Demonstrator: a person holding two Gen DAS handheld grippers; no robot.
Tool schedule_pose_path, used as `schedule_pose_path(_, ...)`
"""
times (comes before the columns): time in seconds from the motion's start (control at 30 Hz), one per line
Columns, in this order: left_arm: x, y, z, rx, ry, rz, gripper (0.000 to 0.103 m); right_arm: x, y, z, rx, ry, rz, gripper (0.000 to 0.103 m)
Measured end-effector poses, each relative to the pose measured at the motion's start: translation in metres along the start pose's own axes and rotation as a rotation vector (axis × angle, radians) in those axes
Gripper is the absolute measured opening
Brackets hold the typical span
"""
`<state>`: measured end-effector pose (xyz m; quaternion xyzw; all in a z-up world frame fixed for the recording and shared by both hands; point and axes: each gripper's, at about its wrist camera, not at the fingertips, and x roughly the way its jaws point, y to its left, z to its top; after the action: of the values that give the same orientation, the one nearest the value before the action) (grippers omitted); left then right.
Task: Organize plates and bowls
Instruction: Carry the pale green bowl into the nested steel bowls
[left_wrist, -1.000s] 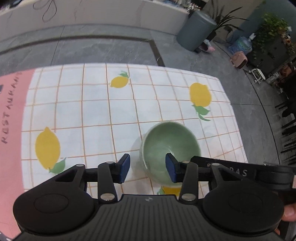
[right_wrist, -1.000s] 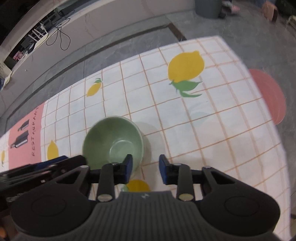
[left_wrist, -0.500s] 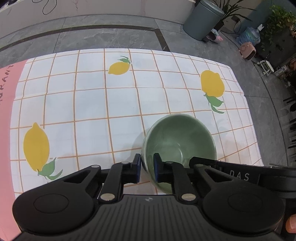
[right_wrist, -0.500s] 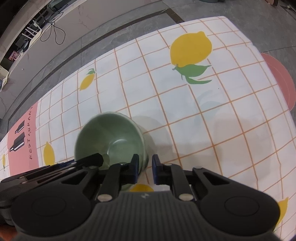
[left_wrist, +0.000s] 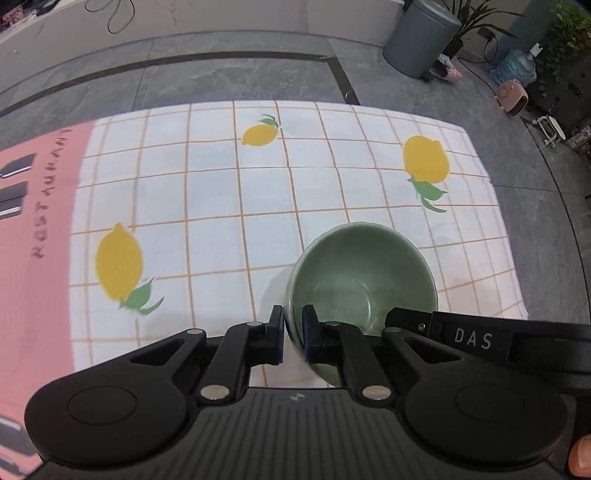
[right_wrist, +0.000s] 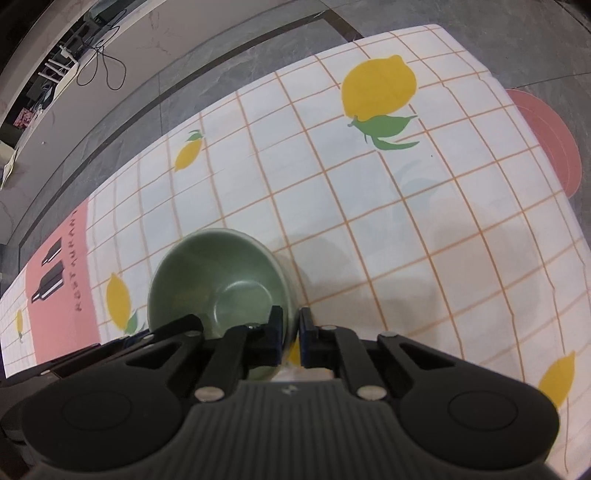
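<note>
- Grey stone floor (left_wrist: 236, 79) surrounds a bench (left_wrist: 229, 206) covered in a white checked cloth with printed lemons and a pink "RESTAURANT" panel.
- A green bowl (left_wrist: 360, 280) sits near the bench's front edge, right of a large printed lemon (left_wrist: 119, 263), well clear of the pink panel.
- The left hand-held gripper (left_wrist: 293, 334) pinches the bowl's near-left rim, one finger inside, one outside.
- The right hand-held gripper (right_wrist: 291, 338) pinches the bowl (right_wrist: 218, 284) at its near-right rim the same way.
- Beyond the bench's far right corner stand a grey bin (left_wrist: 421, 37) and potted plants (left_wrist: 476, 18); a red round mat (right_wrist: 550, 140) lies past the right edge.
</note>
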<state>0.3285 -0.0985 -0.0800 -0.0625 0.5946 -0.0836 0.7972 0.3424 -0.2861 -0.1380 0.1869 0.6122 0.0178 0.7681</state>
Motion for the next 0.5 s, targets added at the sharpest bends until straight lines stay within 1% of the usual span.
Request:
schedule_pose_path(0.2, -0.047, -0.003, -0.031, -0.010, -0.030, 0.004, 0.010, -0.041, 0.012, -0.030, -0.052, -0.014, 0.010, 0.005)
schedule_pose_path(0.33, -0.080, -0.011, -0.058, 0.015, -0.064, 0.029, 0.010, -0.070, 0.018, -0.061, -0.097, -0.033, 0.015, 0.005)
schedule_pose_path(0.5, -0.112, -0.015, -0.090, 0.013, -0.068, 0.013, 0.010, -0.106, 0.018, -0.101, -0.115, -0.059, 0.026, 0.006)
